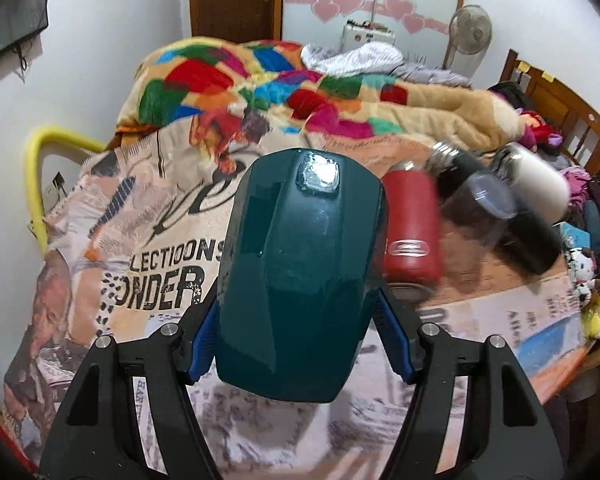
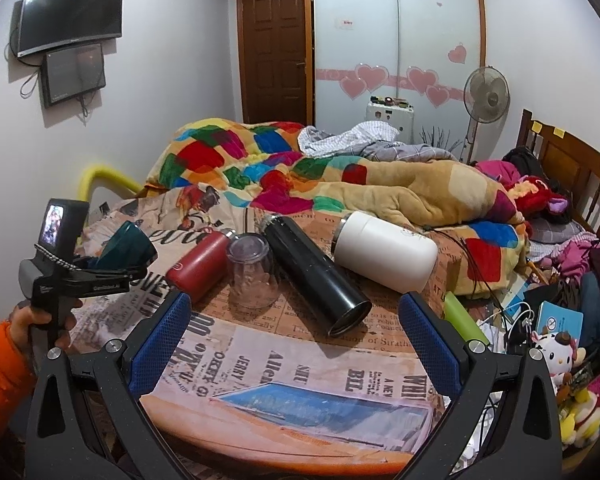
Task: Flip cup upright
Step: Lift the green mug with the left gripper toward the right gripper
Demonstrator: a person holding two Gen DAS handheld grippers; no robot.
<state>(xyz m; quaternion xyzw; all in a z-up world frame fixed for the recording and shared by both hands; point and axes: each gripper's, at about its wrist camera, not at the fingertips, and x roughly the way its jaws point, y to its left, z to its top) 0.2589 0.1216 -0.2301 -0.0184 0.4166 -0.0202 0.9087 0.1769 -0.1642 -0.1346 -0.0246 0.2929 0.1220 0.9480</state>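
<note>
My left gripper (image 1: pixel 300 336) is shut on a dark teal cup (image 1: pixel 296 272) and holds it in the air above the newspaper-print table cover; the cup is tilted with its flat base (image 1: pixel 318 176) pointing away from the camera. In the right wrist view the same teal cup (image 2: pixel 126 250) sits in the left gripper (image 2: pixel 112 268) at the far left, lifted and tilted. My right gripper (image 2: pixel 296 344) is open and empty above the near part of the table.
A red bottle (image 2: pixel 200 264), an upside-down clear glass (image 2: pixel 252 276), a black flask (image 2: pixel 316 276) and a white flask (image 2: pixel 384 254) lie or stand mid-table. Behind is a bed with a colourful blanket (image 2: pixel 260 160). Clutter and soft toys (image 2: pixel 556 352) crowd the right edge.
</note>
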